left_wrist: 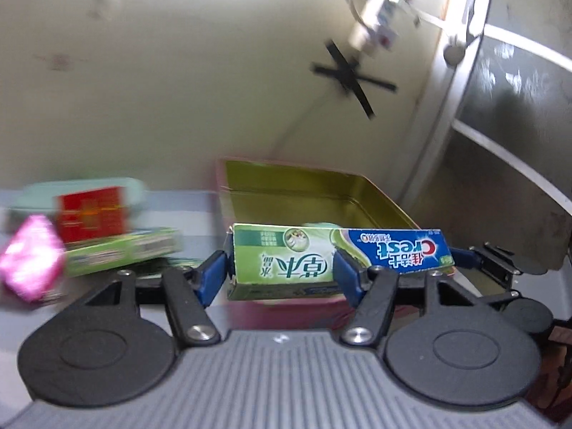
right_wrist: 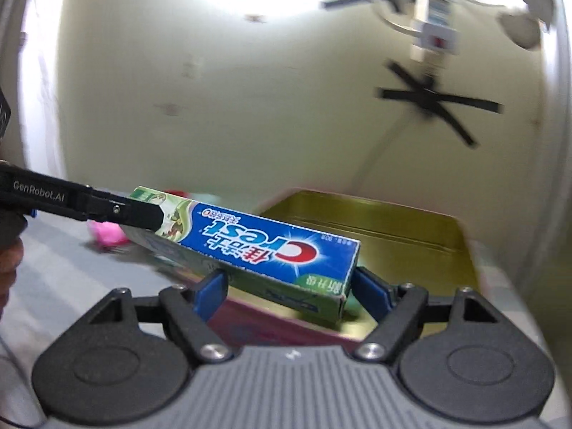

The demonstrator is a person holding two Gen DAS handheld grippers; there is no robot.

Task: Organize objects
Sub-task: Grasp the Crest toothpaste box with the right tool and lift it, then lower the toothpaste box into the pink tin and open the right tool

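Observation:
A green and blue Crest toothpaste box (left_wrist: 321, 254) hangs level above a pink tin with a gold inside (left_wrist: 321, 186). My left gripper (left_wrist: 280, 275) is shut on the box's left end, one blue pad at the end and the other on its front face. In the right wrist view, my right gripper (right_wrist: 291, 289) is shut on the right end of the same box (right_wrist: 257, 246), over the tin (right_wrist: 393, 221). The left gripper's black finger (right_wrist: 136, 212) reaches in from the left onto the box's far end. The right gripper's blue pad (left_wrist: 464, 255) shows at the box's right end.
On the table at the left lie a red box (left_wrist: 91, 214), a green box (left_wrist: 121, 254), a pink packet (left_wrist: 30, 257) and a pale green container (left_wrist: 85, 186), all blurred. A pale green item (left_wrist: 318, 225) lies inside the tin. A wall stands close behind, and a door frame (left_wrist: 447, 125) rises at the right.

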